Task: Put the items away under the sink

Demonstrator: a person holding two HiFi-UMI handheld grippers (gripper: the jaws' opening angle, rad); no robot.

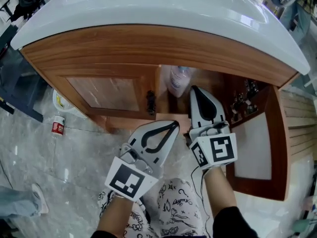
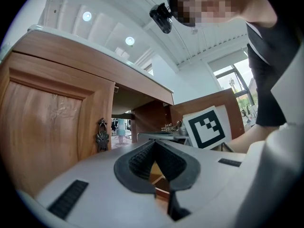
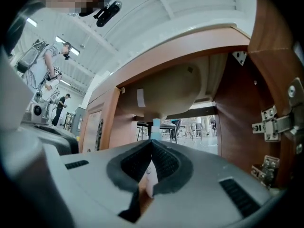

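Pointing into the open half of the cabinet [image 1: 218, 83] under the sink [image 1: 148, 9], the right gripper [image 1: 194, 89] has its jaws closed tip to tip and grips nothing. Its own view shows the two dark pads meeting with only a slit behind them. The pale sliver in that slit is probably the bottle [image 1: 178, 80] seen beyond the jaws rather than anything pinched, though the view there is too cramped to be sure.

That bottle stands upright on the cabinet floor, just past the right gripper's tip and beside the centre post, below the underside of the basin [image 3: 166, 91]. It looks placed where the task wants it, set back far enough for the door to shut.

The open door [image 1: 257, 148] is swung out to the right with its hinges [image 3: 273, 125] exposed, which gives the right gripper a straight way in. The left gripper [image 1: 174, 125] sits lower and nearer the person, level, with its jaws also together and empty. It faces the closed door [image 1: 104, 93] and its dark handle [image 1: 151, 102], kept out of the opening.

A red-and-white can [image 1: 58, 125] stands on the floor [image 1: 29, 172] to the left, well apart from both grippers. If it belongs to the job, it is not yet put away.
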